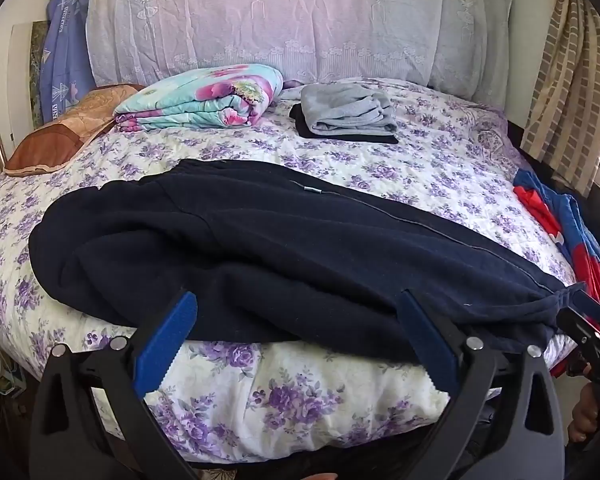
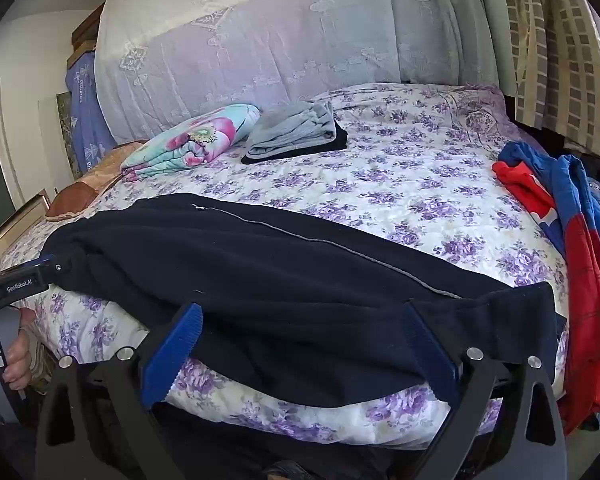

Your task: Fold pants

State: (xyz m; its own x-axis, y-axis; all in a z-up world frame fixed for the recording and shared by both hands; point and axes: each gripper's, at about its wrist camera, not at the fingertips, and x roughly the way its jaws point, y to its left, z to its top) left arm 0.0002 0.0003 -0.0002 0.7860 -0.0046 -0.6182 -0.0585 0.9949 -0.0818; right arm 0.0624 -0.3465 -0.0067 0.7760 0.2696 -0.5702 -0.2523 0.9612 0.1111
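Dark navy pants [image 1: 260, 248] lie lengthwise across the near side of the bed, folded leg on leg, waistband at the left and cuffs at the right; they also show in the right wrist view [image 2: 280, 280]. My left gripper [image 1: 296, 300] is open, its blue fingers [image 1: 168, 340] standing at the pants' near edge. My right gripper [image 2: 300, 312] is open at the near edge by the cuffs. In the left wrist view the right gripper [image 1: 584, 312] touches the bunched cuff end. In the right wrist view the left gripper [image 2: 40, 268] is beside the waistband.
The bed [image 1: 300, 392] has a purple floral cover. A folded floral quilt [image 1: 204, 98] and a folded grey garment on a black one [image 1: 340, 114] lie at the back. A brown pillow [image 1: 60, 136] is at left. Red and blue clothes [image 2: 572, 248] hang off the right edge.
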